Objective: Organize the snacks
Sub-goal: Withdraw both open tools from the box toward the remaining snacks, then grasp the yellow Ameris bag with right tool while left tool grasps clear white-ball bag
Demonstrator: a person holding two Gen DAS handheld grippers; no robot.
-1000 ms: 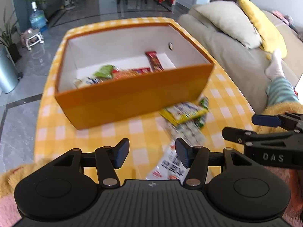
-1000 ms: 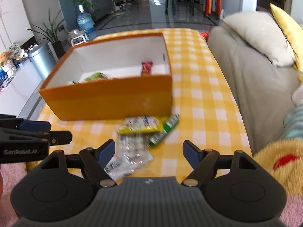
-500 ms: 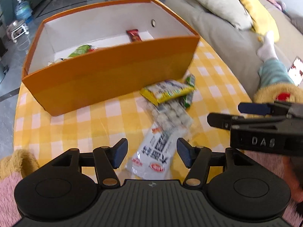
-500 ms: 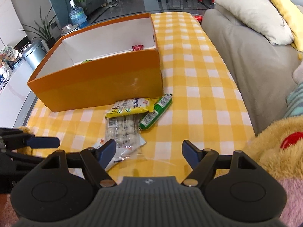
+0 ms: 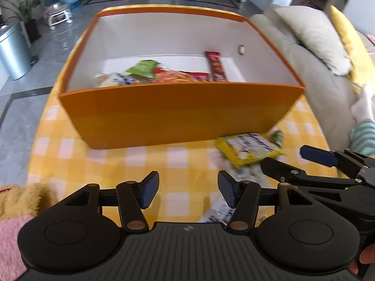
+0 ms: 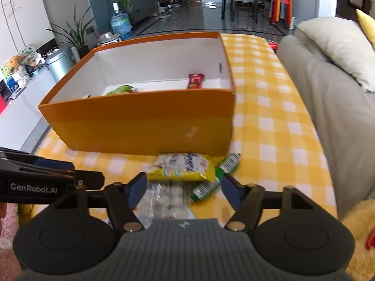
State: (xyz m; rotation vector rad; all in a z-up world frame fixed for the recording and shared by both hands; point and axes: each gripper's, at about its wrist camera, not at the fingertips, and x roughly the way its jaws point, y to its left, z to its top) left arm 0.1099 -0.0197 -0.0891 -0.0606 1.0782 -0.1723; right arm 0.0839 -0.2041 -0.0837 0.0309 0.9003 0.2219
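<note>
An orange box (image 5: pixel 178 114) with white inside walls stands on the yellow-checked table (image 5: pixel 112 161) and holds several snacks, among them a green pack (image 5: pixel 143 66) and a red bar (image 5: pixel 216 66). In front of its right corner lie a yellow pack (image 6: pixel 182 169), a green sausage stick (image 6: pixel 218 175) and a clear pack of white balls (image 6: pixel 167 199). My right gripper (image 6: pixel 184 190) hovers open over the clear pack and the stick. My left gripper (image 5: pixel 187 193) hangs over bare cloth, its jaws closing a little with nothing between them. A white printed packet (image 5: pixel 218 213) peeks out under its right finger.
A grey sofa (image 6: pixel 332 107) with cream and yellow cushions runs along the table's right side. A person's leg in a white sock (image 5: pixel 363 107) rests on it. A metal bin (image 5: pixel 11 51) and a water bottle (image 6: pixel 119 24) stand on the floor to the left. A yellow plush toy (image 6: pixel 358 231) lies near my right gripper.
Both grippers have sunk towards the table and moved forward. The right one now has the clear pack and green stick between its fingers; the white packet has slid mostly under the left gripper.
</note>
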